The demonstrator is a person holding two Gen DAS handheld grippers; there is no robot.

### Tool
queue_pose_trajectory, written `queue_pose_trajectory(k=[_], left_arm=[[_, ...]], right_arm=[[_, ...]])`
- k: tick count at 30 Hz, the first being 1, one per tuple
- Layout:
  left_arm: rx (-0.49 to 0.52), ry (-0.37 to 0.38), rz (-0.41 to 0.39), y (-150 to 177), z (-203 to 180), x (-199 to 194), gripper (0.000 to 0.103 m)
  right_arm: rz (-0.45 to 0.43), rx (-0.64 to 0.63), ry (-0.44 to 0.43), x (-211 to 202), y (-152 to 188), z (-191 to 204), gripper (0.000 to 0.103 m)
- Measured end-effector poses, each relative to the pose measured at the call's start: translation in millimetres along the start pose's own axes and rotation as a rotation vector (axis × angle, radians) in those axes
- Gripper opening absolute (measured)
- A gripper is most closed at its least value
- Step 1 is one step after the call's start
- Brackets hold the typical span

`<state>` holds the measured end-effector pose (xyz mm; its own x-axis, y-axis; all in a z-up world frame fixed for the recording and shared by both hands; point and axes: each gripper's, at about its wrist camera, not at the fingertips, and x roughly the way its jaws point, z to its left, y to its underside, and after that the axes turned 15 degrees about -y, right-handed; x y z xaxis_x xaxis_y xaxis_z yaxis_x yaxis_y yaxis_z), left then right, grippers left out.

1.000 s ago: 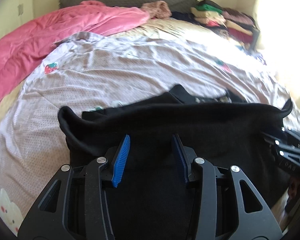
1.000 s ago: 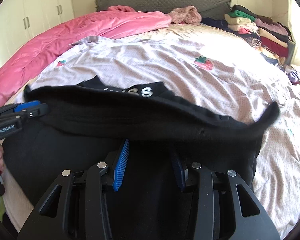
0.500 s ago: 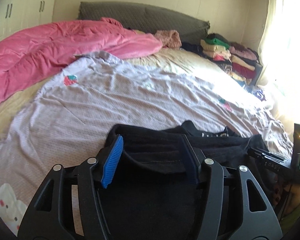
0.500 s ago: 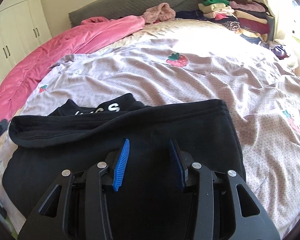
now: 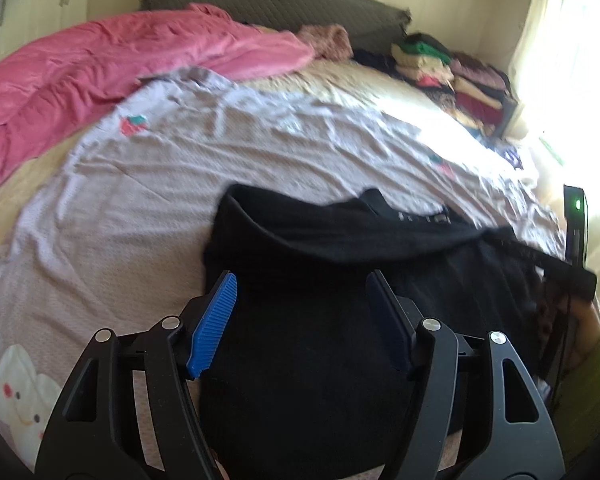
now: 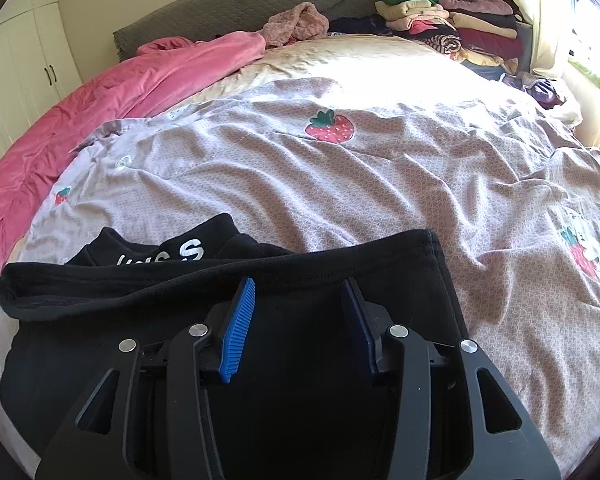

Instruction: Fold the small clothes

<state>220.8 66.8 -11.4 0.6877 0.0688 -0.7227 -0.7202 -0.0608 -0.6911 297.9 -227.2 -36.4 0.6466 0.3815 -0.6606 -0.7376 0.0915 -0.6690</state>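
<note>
one black garment (image 5: 320, 320) lay folded over on the strawberry-print sheet (image 6: 340, 184), under two grippers: left gripper (image 5: 300, 312) with jaws just widened and nothing pinched, right gripper (image 6: 298, 312) likewise parted and clear; one pink duvet (image 6: 112, 96), one stack of folded clothes (image 6: 448, 28) behind.

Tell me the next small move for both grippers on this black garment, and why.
Probably lift both clear, then regrip the folded edge for a second fold. The left gripper, whose jaws have just been opening, and the right gripper stand open with no cloth pinched, and the black garment lies doubled over on the strawberry-print sheet.
</note>
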Motion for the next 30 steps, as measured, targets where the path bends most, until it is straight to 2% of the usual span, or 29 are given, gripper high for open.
queue_pose_trajectory(k=[4, 7, 11, 17, 20, 23, 24, 27, 28, 29, 30], left_arm=[[0.039, -0.032, 0.037, -5.3, -10.9, 25.1, 0.059], [0.016, -0.090, 0.039, -10.9, -1.7, 36.7, 0.059], [-0.060, -0.082, 0.032, -7.7, 21.6, 33.5, 0.060], [-0.108, -0.073, 0.034, -1.9, 35.2, 29.1, 0.062], [-0.111, -0.086, 0.040, -0.6, 38.3, 30.9, 0.062], [-0.120, -0.089, 0.061, 1.0, 41.5, 36.9, 0.062], [-0.120, -0.095, 0.066, 1.8, 41.6, 38.9, 0.062], [-0.116, -0.122, 0.058, 4.2, 40.4, 43.1, 0.061], [-0.113, -0.120, 0.050, 4.3, 39.7, 43.4, 0.059], [-0.109, -0.117, 0.045, 4.3, 38.9, 43.5, 0.041], [-0.104, -0.105, 0.035, 4.5, 37.6, 43.2, 0.015]], right_arm=[[-0.014, 0.023, -0.013, -5.6, 1.1, -3.3, 0.048], [-0.032, 0.040, -0.016, -16.8, 3.9, -6.9, 0.050], [-0.069, 0.051, -0.009, -39.4, 9.6, -14.6, 0.059], [-0.106, 0.051, 0.018, -69.6, 22.7, -31.9, 0.065], [-0.098, 0.035, 0.047, -73.2, 24.9, -38.7, 0.065], [-0.060, 0.049, 0.036, -65.9, 25.0, -46.8, 0.065], [-0.042, 0.061, 0.028, -62.2, 25.4, -49.9, 0.064], [0.010, 0.077, 0.004, -48.2, 29.3, -55.1, 0.040], [0.015, 0.079, -0.012, -45.7, 29.7, -55.6, 0.030], [0.017, 0.088, -0.034, -43.8, 30.5, -56.6, 0.029], [0.013, 0.093, -0.037, -44.4, 30.7, -56.4, 0.025]])
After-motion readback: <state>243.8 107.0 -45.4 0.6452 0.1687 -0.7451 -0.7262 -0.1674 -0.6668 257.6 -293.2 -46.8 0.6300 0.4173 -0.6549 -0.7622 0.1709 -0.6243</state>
